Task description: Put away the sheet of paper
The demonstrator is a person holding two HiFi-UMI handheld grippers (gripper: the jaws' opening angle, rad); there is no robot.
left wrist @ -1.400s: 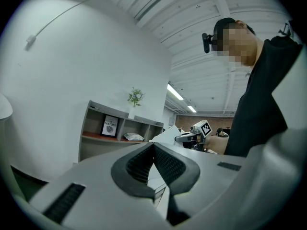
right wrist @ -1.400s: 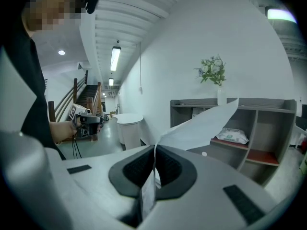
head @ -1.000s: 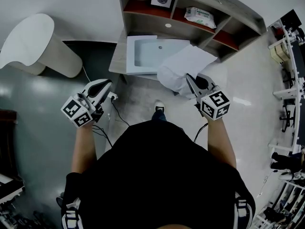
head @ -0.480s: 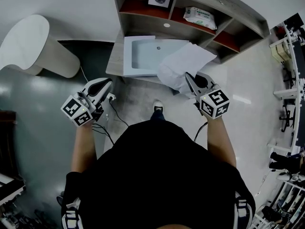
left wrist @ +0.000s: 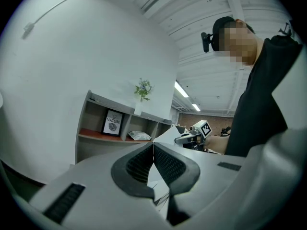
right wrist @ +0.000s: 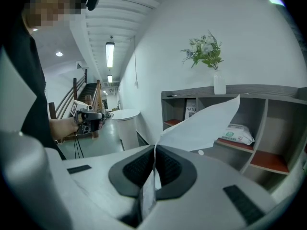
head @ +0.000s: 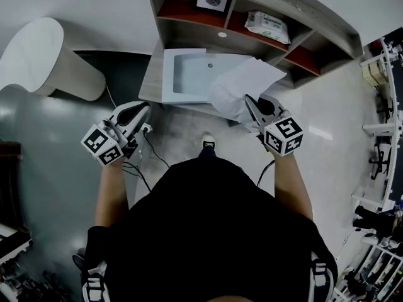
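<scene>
white sheet of paper, pale blue tray, red-floored grey shelf.

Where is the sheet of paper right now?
Head view, right of centre: the sheet of paper is pinched in the right hand-held gripper, at the right end of the white tray, near the shelf unit.

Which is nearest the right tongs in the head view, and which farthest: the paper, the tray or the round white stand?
1. Paper: pinched in the right tongs.
2. Tray: just ahead, to the left.
3. Stand: far left, beyond the left tongs.
</scene>
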